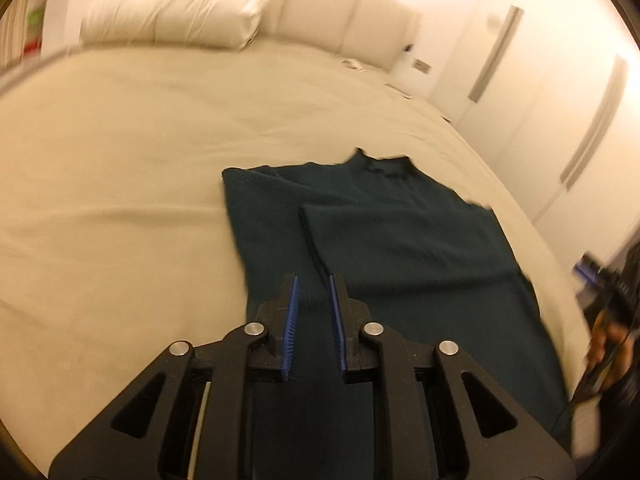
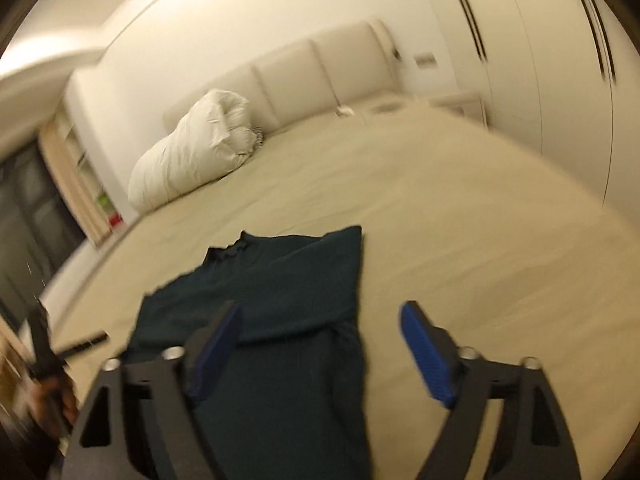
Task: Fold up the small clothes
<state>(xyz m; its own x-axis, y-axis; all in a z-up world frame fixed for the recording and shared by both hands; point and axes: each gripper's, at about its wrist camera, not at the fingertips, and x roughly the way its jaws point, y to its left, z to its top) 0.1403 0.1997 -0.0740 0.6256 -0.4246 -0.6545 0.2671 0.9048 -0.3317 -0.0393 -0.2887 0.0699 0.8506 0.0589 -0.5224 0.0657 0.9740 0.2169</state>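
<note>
A dark teal garment (image 1: 384, 236) lies flat on the beige bed (image 1: 120, 184), with one side folded in over its middle along a lengthwise edge. My left gripper (image 1: 314, 282) hovers over the garment's near end, fingers a narrow gap apart with nothing between them. In the right wrist view the garment (image 2: 280, 300) runs away from me. My right gripper (image 2: 320, 320) is open wide above its near part, its left finger over the cloth and its right finger over bare sheet. Both views are motion blurred.
A white bundled duvet (image 2: 192, 152) lies at the head of the bed by the padded headboard (image 2: 320, 68). White wardrobe doors (image 1: 540, 92) stand along one side. The other hand with its gripper shows at the edge of the left wrist view (image 1: 612, 320).
</note>
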